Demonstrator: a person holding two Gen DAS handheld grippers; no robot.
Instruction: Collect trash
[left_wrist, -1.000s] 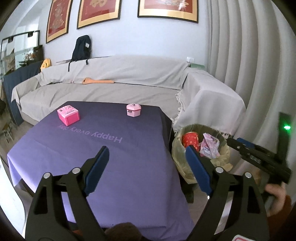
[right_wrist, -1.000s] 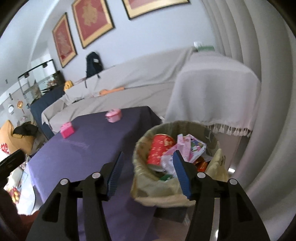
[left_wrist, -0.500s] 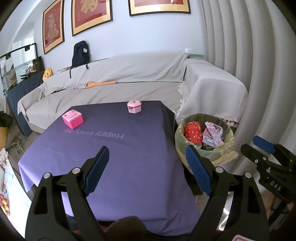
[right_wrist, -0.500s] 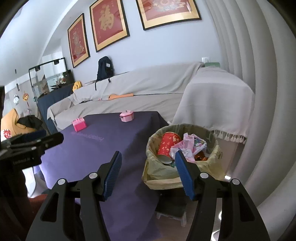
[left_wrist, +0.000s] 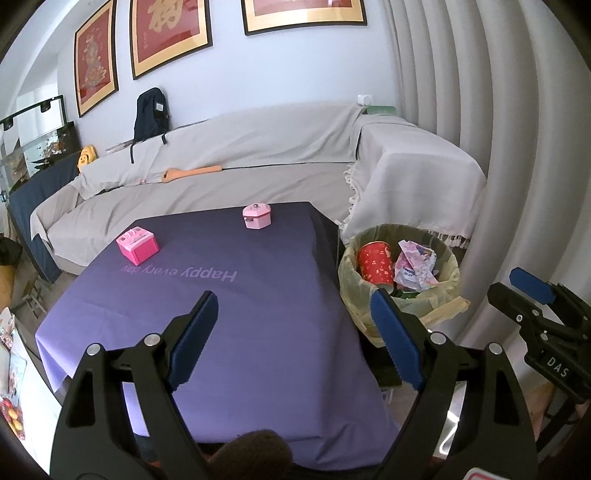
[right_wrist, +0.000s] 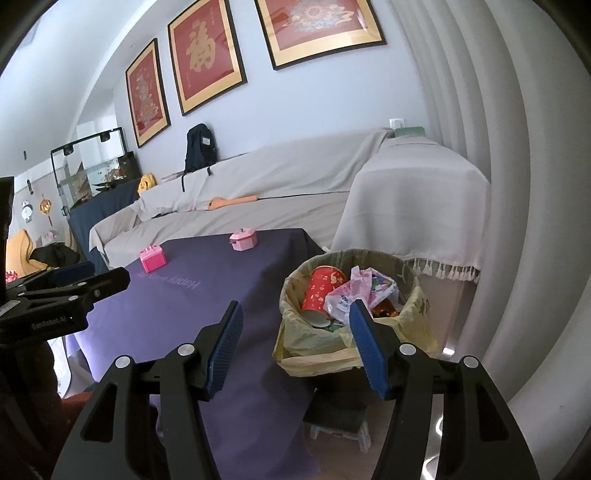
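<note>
Purple cloth covers the table (left_wrist: 236, 325) ahead of me, printed with "Happy every day", and behind it runs a long sofa (left_wrist: 258, 155) under grey sheets, with red framed pictures on the wall above. Two small pink boxes sit on the far half of the cloth: a brighter one (left_wrist: 137, 244) to the left and a paler lidded one (left_wrist: 256, 216) near the far edge.

Just off the table's right edge stands the bin (left_wrist: 400, 295), lined with a yellowish bag. Inside it I see a red paper cup (left_wrist: 376, 261) lying tilted on the left and crumpled pink and white wrappers (left_wrist: 415, 266) beside it on the right.

My left gripper (left_wrist: 295, 339) hovers over the near part of the table with its blue fingers spread wide and nothing between them. My right gripper (right_wrist: 295, 347) hangs near the bin's near rim, likewise released and empty, its right finger overlapping the bag's edge in view. In the left camera it also shows low at the right edge.
</note>
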